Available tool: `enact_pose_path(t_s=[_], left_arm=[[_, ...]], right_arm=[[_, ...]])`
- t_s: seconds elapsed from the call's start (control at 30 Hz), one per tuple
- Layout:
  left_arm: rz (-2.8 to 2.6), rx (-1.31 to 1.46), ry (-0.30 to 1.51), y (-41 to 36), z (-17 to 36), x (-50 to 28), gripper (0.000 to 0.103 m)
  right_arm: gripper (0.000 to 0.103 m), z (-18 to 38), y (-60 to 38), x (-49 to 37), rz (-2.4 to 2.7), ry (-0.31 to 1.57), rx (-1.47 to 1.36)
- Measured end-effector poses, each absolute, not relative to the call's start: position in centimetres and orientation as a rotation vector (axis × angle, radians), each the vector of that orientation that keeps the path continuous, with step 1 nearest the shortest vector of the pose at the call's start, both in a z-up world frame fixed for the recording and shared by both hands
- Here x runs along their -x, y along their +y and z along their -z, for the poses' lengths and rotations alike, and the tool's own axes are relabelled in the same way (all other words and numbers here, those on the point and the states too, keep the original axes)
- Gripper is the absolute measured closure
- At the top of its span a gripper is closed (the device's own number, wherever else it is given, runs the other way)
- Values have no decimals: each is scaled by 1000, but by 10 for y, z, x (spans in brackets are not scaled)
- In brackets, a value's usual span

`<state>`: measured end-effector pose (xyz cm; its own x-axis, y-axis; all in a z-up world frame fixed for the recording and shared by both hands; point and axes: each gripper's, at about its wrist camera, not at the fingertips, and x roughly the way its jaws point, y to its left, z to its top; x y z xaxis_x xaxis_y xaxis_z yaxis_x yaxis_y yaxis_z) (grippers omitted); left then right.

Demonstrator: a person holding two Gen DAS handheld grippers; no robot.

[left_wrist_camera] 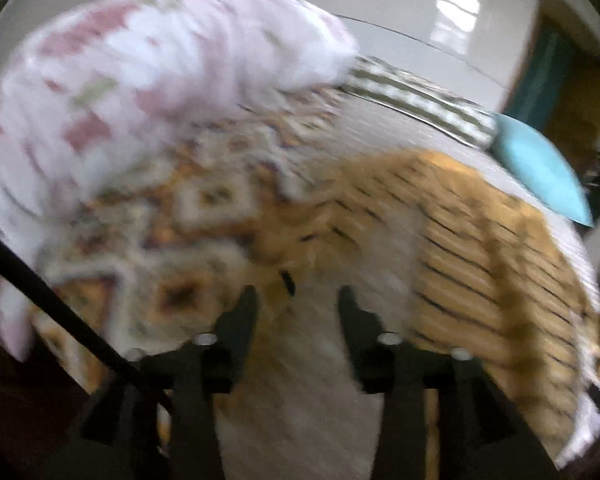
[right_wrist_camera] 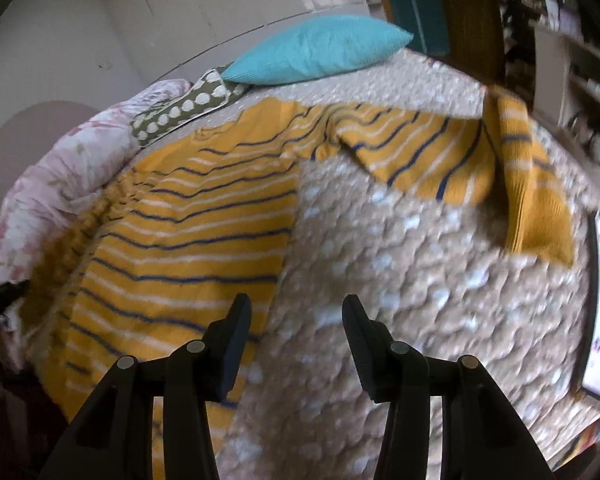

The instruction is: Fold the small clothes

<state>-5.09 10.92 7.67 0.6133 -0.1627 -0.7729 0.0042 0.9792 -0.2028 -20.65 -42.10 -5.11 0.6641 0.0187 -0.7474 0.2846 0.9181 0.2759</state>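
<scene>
**Inspector 1:** Bedroom setting noted; quilted bedspread [right_wrist_camera: 400,264] served as the work surface, with a turquoise pillow [right_wrist_camera: 316,50] and a dotted olive cushion [right_wrist_camera: 180,112] at the far edge and a pink floral duvet [right_wrist_camera: 60,168] bunched along the left side. Found the yellow striped sweater [right_wrist_camera: 196,224] spread flat on the quilt, body to the left, 1 sleeve [right_wrist_camera: 432,152] stretched out to the right and draping off the far right edge.

**Inspector 2:** Grippers?

**Inspector 1:** Right gripper [right_wrist_camera: 296,312] held above the sweater's lower right corner, jaws parted about halfway, nothing between them. Left gripper [left_wrist_camera: 296,300] likewise parted and empty; left wrist view heavily blurred. Saw a patterned fabric [left_wrist_camera: 172,216] under the left side of that view and the sweater off to the right; could not tell what the patterned piece was.

**Inspector 2:** Step in hand?

**Inspector 1:** Judged as the very start of the fold: garment laid out, no edge yet taken, sleeve not yet brought in.

**Inspector 2:** Requirement for the next move?

**Inspector 1:** Probably a descent of the right gripper onto the hem or side edge, with a pinch through the knit only, not the quilt beneath. Likely also a matching grasp on the left before lifting, to keep the fold square.
</scene>
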Motion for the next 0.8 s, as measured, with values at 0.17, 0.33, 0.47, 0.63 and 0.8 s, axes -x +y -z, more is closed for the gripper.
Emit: enact_pose_path(t_s=[0.17,0.33,0.47,0.63,0.8], left_arm=[[280,255,998,70,-49,87,54],[355,284,1026,50,-32,96,53],[410,354,1045,37,-25,95,39],[402,338,1039,20,-22,108,51],[315,277,1069,14,-28,113,94]], right_arm=[[51,66,-422,230,27,855,-533],[51,80,-412,241,-108,849,-642],[51,92,-396,232,-220,864,-735],[51,99,-362,231,-301,889,-723],[93,94,-349,228,-271,927,-637]])
